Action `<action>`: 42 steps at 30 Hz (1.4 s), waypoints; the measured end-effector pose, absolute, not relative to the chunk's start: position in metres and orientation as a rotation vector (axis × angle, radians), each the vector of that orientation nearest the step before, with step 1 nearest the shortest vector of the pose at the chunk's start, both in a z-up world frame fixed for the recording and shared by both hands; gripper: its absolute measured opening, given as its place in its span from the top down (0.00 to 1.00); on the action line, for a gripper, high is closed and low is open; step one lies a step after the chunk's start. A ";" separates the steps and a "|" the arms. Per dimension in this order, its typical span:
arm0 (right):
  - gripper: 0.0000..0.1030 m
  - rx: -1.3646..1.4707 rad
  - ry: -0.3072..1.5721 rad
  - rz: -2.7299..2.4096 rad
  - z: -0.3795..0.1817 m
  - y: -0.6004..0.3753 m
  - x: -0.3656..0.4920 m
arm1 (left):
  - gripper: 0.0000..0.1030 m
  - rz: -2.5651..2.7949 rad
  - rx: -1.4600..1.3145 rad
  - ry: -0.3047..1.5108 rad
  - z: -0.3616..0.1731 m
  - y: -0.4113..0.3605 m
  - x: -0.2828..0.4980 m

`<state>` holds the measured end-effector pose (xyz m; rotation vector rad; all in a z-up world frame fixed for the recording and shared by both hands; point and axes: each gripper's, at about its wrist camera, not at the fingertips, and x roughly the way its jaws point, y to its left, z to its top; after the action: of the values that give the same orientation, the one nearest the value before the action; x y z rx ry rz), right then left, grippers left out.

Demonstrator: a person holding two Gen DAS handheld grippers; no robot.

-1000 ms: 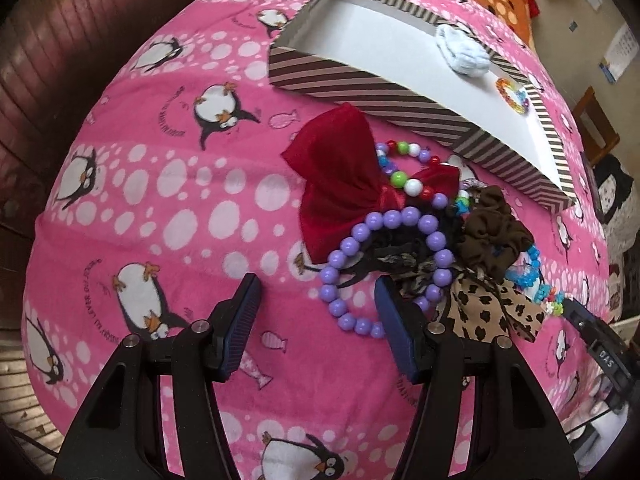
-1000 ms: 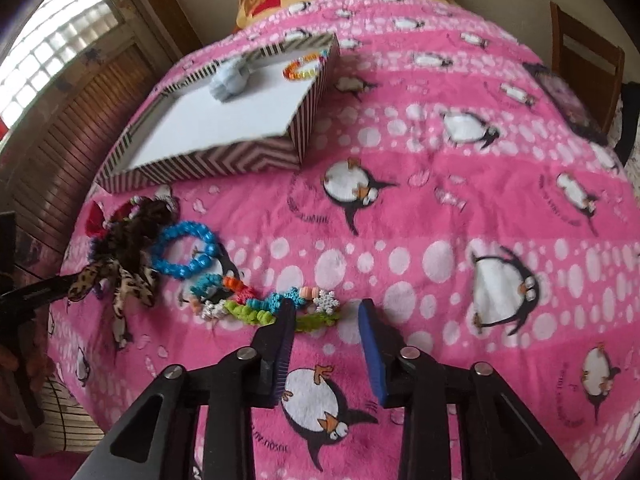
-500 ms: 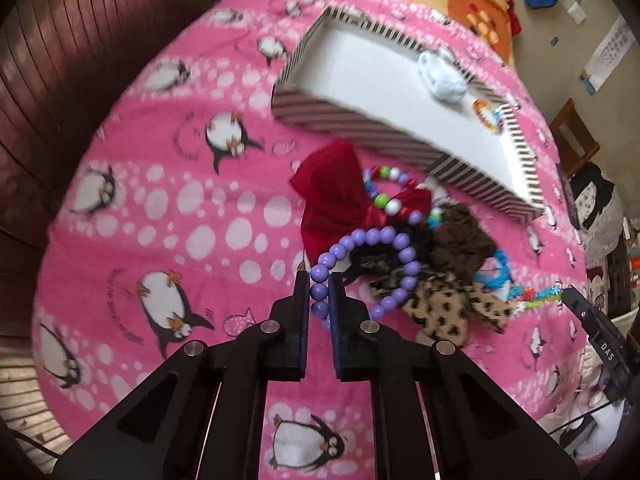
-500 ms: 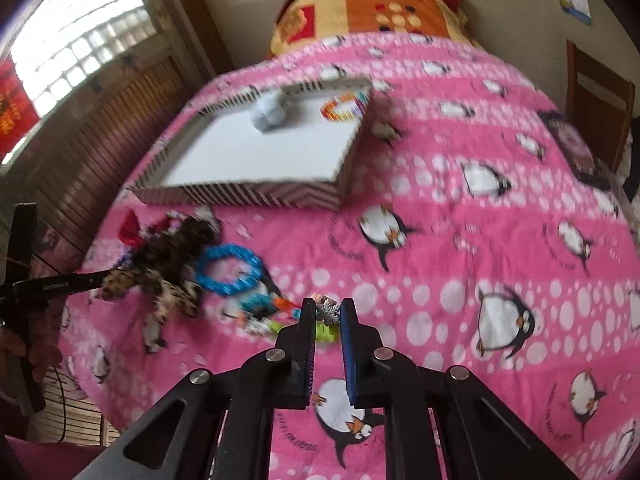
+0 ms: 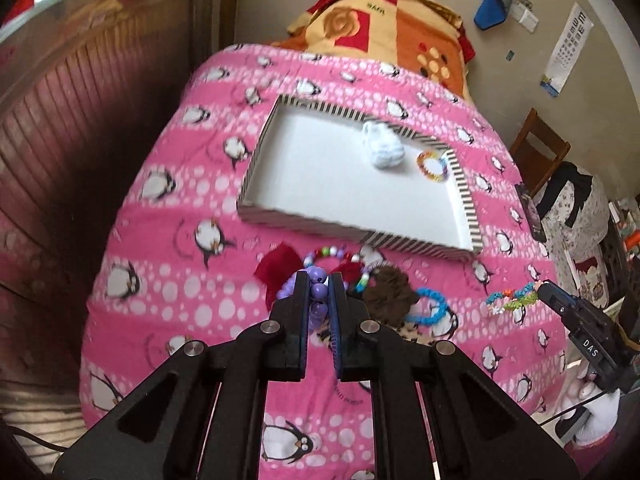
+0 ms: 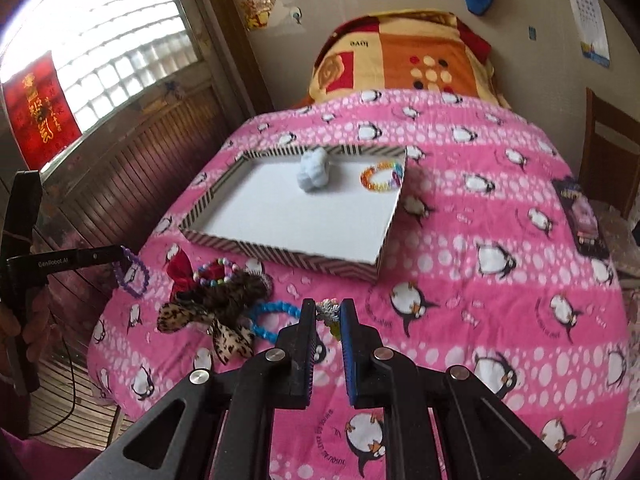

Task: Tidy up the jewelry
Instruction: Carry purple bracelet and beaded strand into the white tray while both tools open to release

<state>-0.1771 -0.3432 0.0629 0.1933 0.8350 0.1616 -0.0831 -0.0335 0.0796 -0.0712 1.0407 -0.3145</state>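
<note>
Left gripper [image 5: 319, 284]: pinching the purple bracelet [image 5: 316, 286], which dangles clear of the blanket [image 5: 160, 280].
Right gripper [image 6: 327, 312]: pinching the charm string [image 6: 329, 312].
Risk: thin, swinging beads could slip short of the tray [image 5: 344, 216].

The right gripper [image 6: 329, 316] is clamping a multicoloured charm string [image 6: 329, 309] above the pink penguin blanket [image 6: 500, 280]. At far left, the left gripper [image 6: 120, 254] is holding a purple bead bracelet [image 6: 132, 276]. The striped tray [image 6: 280, 250] is holding a white scrunchie [image 6: 314, 174] and a rainbow bracelet [image 6: 382, 176].
</note>
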 end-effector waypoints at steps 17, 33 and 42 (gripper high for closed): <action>0.89 0.163 0.788 0.149 0.090 -0.338 -0.158 | 0.92 -0.378 0.032 0.979 0.093 -0.080 -0.061; 0.89 0.126 0.778 0.162 0.102 -0.317 -0.115 | 0.92 -0.405 0.075 0.948 0.098 -0.098 -0.031; 0.89 0.117 0.788 0.155 0.100 -0.308 -0.096 | 0.92 -0.418 0.087 0.954 0.095 -0.105 -0.012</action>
<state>-0.0956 -0.3083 0.0999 0.1169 0.7884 0.1549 -0.0118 -0.1046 0.0952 0.0874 0.9544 -0.4182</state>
